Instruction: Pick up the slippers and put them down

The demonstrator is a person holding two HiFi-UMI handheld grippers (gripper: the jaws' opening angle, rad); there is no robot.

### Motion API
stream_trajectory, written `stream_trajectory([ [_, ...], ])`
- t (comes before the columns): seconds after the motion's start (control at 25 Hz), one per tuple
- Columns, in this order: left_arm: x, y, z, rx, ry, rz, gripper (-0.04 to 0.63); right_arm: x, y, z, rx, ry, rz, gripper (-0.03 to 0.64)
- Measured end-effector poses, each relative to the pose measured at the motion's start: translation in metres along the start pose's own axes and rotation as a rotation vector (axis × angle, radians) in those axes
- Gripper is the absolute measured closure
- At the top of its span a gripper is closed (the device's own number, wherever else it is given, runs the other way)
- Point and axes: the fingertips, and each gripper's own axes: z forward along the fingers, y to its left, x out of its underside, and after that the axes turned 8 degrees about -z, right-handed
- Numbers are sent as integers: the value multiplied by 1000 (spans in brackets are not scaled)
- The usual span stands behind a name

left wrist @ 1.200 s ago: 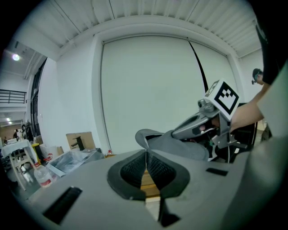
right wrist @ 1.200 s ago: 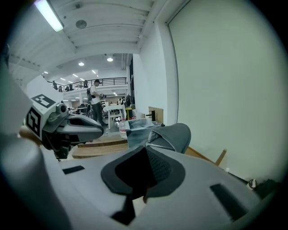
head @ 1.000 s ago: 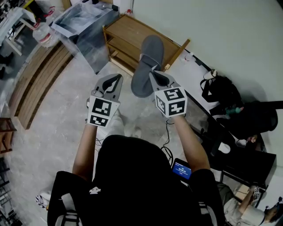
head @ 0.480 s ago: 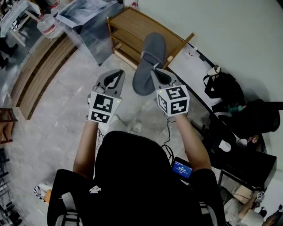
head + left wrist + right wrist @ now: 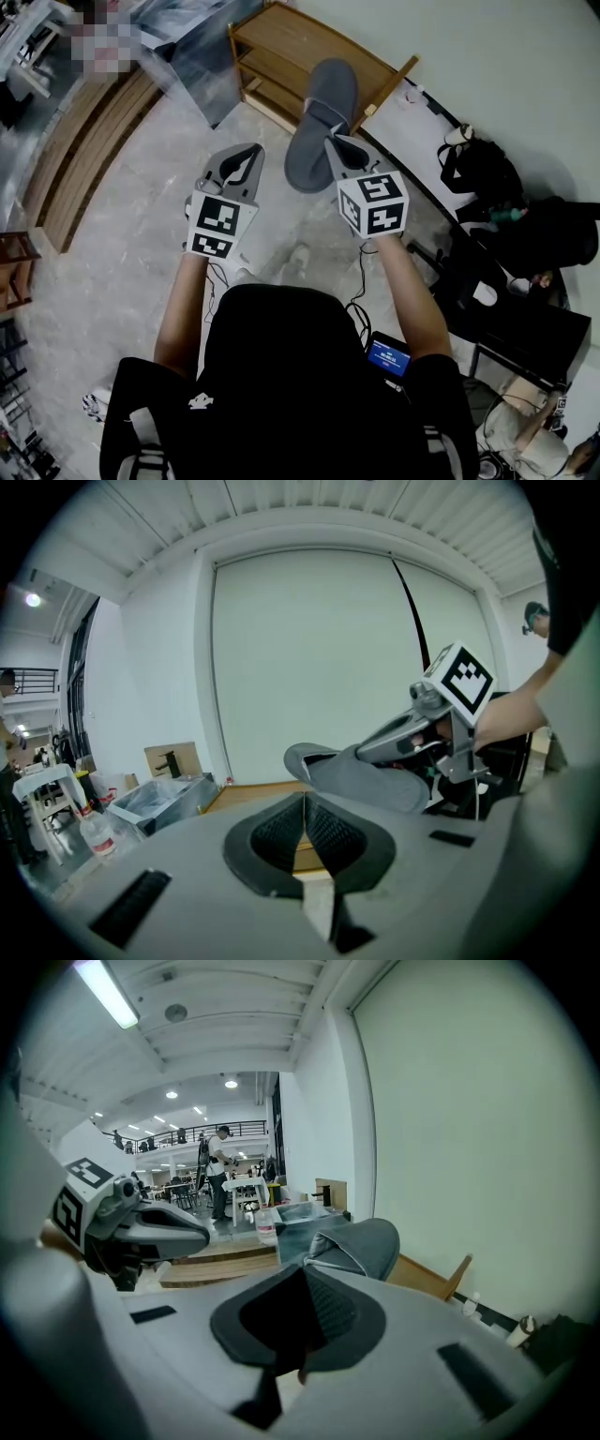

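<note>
So the right gripper (image 5: 334,142) was up in the centre of the head view with its jaws clamped on a grey fabric slipper (image 5: 317,112). As far as I could tell, the grip was at the edge of the upper band. The slipper was off the ground, sticking out past the jaws toward the top of the frame, and its far end overlapped the light wooden slatted shelf rack (image 5: 281,52) against the wall. In the right gripper view the slipper (image 5: 361,1244) sat just beyond the dark ribbed pads, right of centre, with the band's opening facing the camera. The left gripper (image 5: 244,159) was just to the left of it at about the same height, not touching the slipper. Its jaws were pressed together with nothing between them, which you could see clearly in its own view (image 5: 304,808). That same view showed the right gripper (image 5: 408,731) and the slipper (image 5: 370,780) at centre right. Round the edges there was a clear plastic bin (image 5: 192,42) at the top left, wooden planks (image 5: 80,159) lying along the left side, and a black backpack (image 5: 483,173) at the right. Pale marbled floor (image 5: 122,272) filled the space under both grippers.
</note>
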Motion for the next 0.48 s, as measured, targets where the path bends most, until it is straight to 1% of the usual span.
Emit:
stream_trajectory([
  [0.32, 28, 20, -28, 49, 28, -3, 589, 2, 38, 6, 35, 26, 25, 612],
  [0.48, 45, 30, -38, 63, 41, -19, 589, 7, 57, 13, 38, 45, 37, 612],
])
